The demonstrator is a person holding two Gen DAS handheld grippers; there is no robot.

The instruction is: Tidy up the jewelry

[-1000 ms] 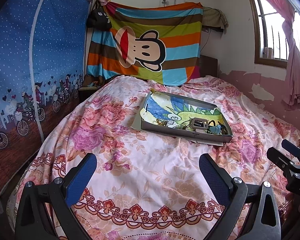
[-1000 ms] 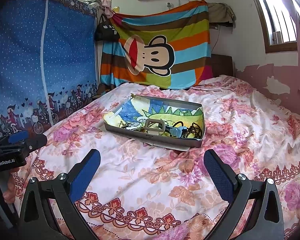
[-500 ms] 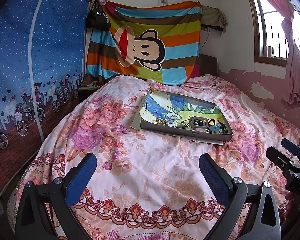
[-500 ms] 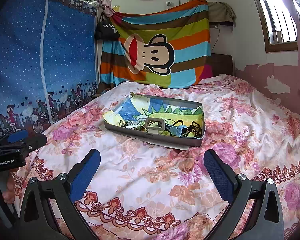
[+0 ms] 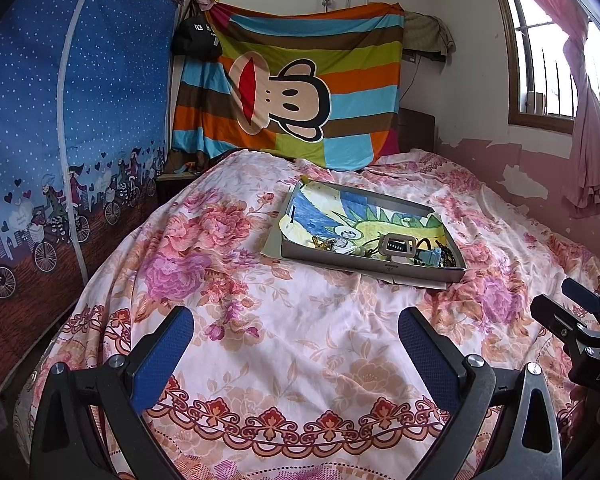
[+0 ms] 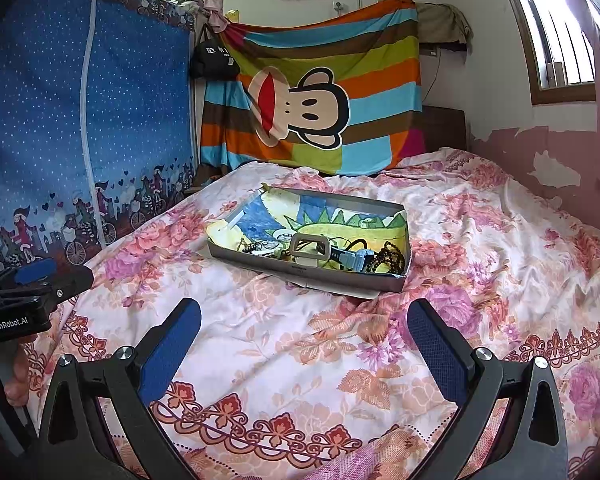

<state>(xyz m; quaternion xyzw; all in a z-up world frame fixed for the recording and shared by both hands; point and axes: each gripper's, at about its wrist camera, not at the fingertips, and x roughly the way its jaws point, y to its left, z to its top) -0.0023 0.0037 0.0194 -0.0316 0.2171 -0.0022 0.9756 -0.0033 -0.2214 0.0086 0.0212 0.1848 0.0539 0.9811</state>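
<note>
A shallow grey box (image 5: 374, 268) (image 6: 300, 270) lined with a child's drawing lies on the floral bed. Along its near side is a heap of jewelry (image 5: 392, 248) (image 6: 324, 254): a beige watch with a square face, a blue-grey watch, dark beads and a small chain. My left gripper (image 5: 296, 356) hovers open over the bedspread, well short of the box, nothing between its blue pads. My right gripper (image 6: 304, 344) is open too, equally short of the box. Each gripper shows at the edge of the other's view.
The floral bedspread (image 5: 260, 320) covers the whole bed. A blue fabric wardrobe (image 5: 60, 120) stands along the left side. A striped monkey blanket (image 5: 292, 92) hangs at the head. A window with a pink curtain (image 5: 580, 100) is on the right wall.
Both views have shifted only slightly; the box sits a touch closer and lower in frame. Both grippers stay open, and nothing in the box has moved.
</note>
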